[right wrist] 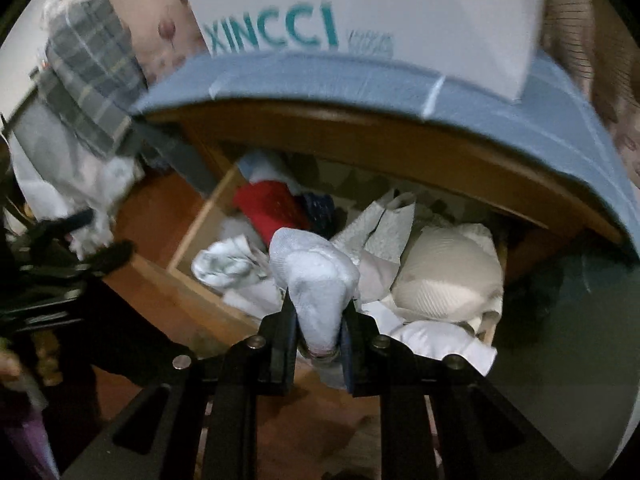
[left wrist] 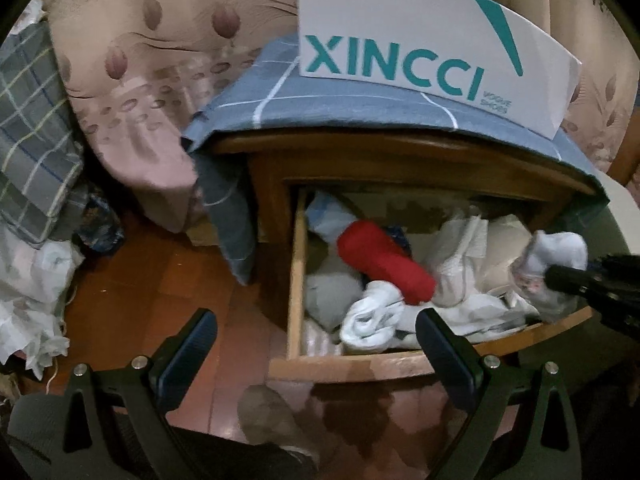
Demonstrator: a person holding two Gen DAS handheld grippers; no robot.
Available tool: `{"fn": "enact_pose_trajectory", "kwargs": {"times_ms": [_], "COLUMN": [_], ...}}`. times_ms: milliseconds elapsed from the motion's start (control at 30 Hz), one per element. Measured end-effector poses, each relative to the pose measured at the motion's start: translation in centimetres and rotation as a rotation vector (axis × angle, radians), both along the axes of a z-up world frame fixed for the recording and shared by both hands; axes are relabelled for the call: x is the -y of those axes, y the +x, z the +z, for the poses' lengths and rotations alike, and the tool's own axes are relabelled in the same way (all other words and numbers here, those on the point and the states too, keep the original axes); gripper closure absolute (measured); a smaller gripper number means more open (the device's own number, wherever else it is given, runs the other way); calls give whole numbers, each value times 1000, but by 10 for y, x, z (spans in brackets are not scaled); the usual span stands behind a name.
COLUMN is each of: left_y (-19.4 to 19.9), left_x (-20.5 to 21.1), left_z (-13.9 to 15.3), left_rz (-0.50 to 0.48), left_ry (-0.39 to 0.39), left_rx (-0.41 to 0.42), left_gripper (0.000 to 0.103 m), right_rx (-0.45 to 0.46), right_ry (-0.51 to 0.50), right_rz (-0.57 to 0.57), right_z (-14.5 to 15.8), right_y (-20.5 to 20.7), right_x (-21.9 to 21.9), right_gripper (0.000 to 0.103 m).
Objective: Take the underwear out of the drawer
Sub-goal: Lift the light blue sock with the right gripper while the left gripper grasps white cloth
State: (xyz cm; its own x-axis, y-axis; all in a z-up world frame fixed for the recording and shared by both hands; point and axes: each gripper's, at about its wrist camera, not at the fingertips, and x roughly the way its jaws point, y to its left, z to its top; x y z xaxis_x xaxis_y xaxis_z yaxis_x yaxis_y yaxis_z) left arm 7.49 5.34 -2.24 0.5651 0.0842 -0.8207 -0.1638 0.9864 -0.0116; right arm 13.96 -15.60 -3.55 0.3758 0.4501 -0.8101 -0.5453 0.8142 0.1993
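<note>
A wooden nightstand (left wrist: 420, 160) stands against a flowered curtain (left wrist: 160, 60), its top draped with a blue checked cloth (left wrist: 340, 104). On that cloth, toward the back edge, a white shoebox (left wrist: 420, 40) printed XINCCI stands. Below, the drawer (left wrist: 298, 280) is pulled out over a red-brown tiled floor (left wrist: 160, 272) and is full of clothing. Near the drawer's right side lies a cream bra (right wrist: 448, 272), with crumpled white cloth (left wrist: 460, 264) beside it. A red roll of fabric (left wrist: 384, 268) lies across the middle, slanting from the back left toward the front. Against the front wall, near the left corner, sits a white bundled garment (left wrist: 372, 320), and a grey piece (left wrist: 328, 296) lies next to the left wall.

The right gripper (right wrist: 318, 312) is pinching a pale white-blue piece of underwear (right wrist: 316, 276), bunched between its pads and held above the drawer's front right corner, clear of the other clothes. The left gripper (left wrist: 316, 328) has its jaws spread wide with nothing between them, hovering in front of the drawer's front wall.
</note>
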Motion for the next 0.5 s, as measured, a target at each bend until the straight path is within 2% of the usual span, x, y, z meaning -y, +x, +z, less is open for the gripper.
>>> {"fn": "enact_pose_trajectory", "kwargs": {"times_ms": [200,367,500], "left_y": [44,70,82], "left_x": [19,38,50], "left_z": [-15,-43,-63], "left_rz": [-85,-192,-285], "left_ry": [36,95,173], "left_rx": [-78,-172,-229], "left_gripper": [2,2,2], "right_rx": [41,52,59], "right_ry": [97,151,178], "right_rz": [-37,-56,-58], "right_z": [21,24,26], "right_y": [-14,-14,-15], "right_x": [23,36,40], "right_gripper": [87,87,87]}}
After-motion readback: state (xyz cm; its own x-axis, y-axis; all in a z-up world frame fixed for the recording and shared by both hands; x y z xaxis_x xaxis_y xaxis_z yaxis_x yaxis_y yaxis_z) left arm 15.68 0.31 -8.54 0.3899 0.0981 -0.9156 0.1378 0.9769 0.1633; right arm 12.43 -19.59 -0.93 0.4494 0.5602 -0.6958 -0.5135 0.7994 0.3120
